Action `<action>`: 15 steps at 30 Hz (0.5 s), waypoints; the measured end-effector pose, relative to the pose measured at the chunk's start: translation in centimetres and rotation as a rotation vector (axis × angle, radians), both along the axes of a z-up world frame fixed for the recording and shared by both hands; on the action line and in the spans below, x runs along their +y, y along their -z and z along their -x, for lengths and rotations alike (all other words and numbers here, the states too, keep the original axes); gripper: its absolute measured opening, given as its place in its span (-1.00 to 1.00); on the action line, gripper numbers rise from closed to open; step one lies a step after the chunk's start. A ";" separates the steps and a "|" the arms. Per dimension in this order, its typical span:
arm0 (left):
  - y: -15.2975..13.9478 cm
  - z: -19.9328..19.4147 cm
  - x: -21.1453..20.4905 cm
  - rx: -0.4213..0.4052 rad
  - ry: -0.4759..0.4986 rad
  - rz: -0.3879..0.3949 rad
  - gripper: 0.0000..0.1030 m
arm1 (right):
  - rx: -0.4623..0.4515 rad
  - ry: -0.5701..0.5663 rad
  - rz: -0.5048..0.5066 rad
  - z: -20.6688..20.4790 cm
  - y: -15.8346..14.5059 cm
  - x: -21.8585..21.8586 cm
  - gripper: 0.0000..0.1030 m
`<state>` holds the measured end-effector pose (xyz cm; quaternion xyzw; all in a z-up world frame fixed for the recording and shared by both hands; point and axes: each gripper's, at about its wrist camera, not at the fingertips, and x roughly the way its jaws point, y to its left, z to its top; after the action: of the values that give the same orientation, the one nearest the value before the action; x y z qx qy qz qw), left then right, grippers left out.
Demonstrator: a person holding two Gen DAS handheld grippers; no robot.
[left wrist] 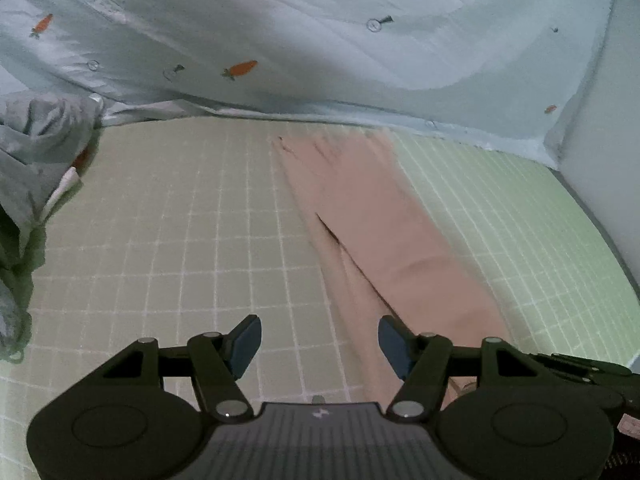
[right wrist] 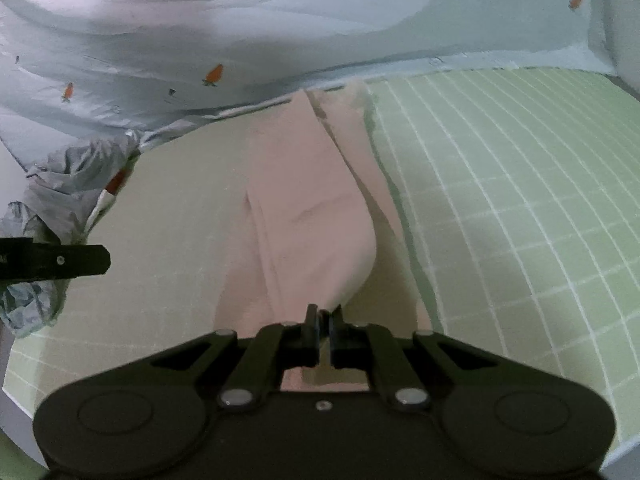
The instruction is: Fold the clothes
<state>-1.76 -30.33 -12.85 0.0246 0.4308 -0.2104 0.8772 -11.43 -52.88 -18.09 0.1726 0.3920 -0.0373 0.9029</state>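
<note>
Green-gridded bedding point(right wrist: 520, 184) carries the long pink cloth garment point(right wrist: 296, 200) down its middle, the right gripper point(right wrist: 323, 322) clamped on its lifted near end, the left gripper point(left wrist: 320, 346) spread empty beside; the fold is judged best carried squarely toward the far edge.

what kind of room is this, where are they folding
Probably a bedroom: the pink garment lies on a green grid-patterned bed sheet, with a carrot-print duvet bunched behind and a wall alongside.

A plain pink garment point(right wrist: 312, 208) lies on a white-gridded green sheet point(right wrist: 500, 184); at twelve o'clock, an orange-carrot-printed pale blue quilt point(left wrist: 320, 40).
</note>
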 end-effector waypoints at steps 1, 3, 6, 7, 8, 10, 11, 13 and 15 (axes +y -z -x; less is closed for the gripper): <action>0.2 0.0 -0.1 0.009 0.002 -0.001 0.28 | 0.009 0.004 -0.001 0.2 0.1 -0.1 -0.92; 0.6 0.0 -0.4 0.026 0.006 -0.004 0.28 | 0.035 0.005 -0.003 0.3 0.5 -0.4 -0.92; 1.1 0.1 -0.8 0.052 0.012 -0.009 0.29 | 0.078 -0.006 0.012 0.2 1.2 -0.7 -0.89; 1.3 0.1 -1.0 0.060 0.014 -0.010 0.29 | 0.089 -0.012 0.021 0.1 1.3 -0.8 -0.84; 1.6 0.1 -1.2 0.073 0.013 -0.018 0.30 | 0.093 -0.018 0.037 0.1 1.3 -0.8 -0.75; 2.3 0.1 -1.6 0.105 0.005 -0.024 0.30 | 0.092 -0.027 0.068 0.1 1.3 -1.1 -0.57; 2.6 0.1 -1.8 0.121 0.001 -0.026 0.31 | 0.088 -0.028 0.082 0.0 1.2 -1.3 -0.41; 3.3 0.2 -2.2 0.153 -0.007 -0.030 0.32 | 0.079 -0.031 0.106 0.0 1.2 -1.8 -0.23; 4.0 0.3 -2.6 0.186 -0.016 -0.034 0.32 | 0.082 -0.032 0.112 0.0 1.5 -2.5 -0.11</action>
<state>-2.04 -32.90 -16.83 0.0164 0.5139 -0.1975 0.8346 -11.45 -55.36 -19.59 0.1139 0.4285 -0.0520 0.8948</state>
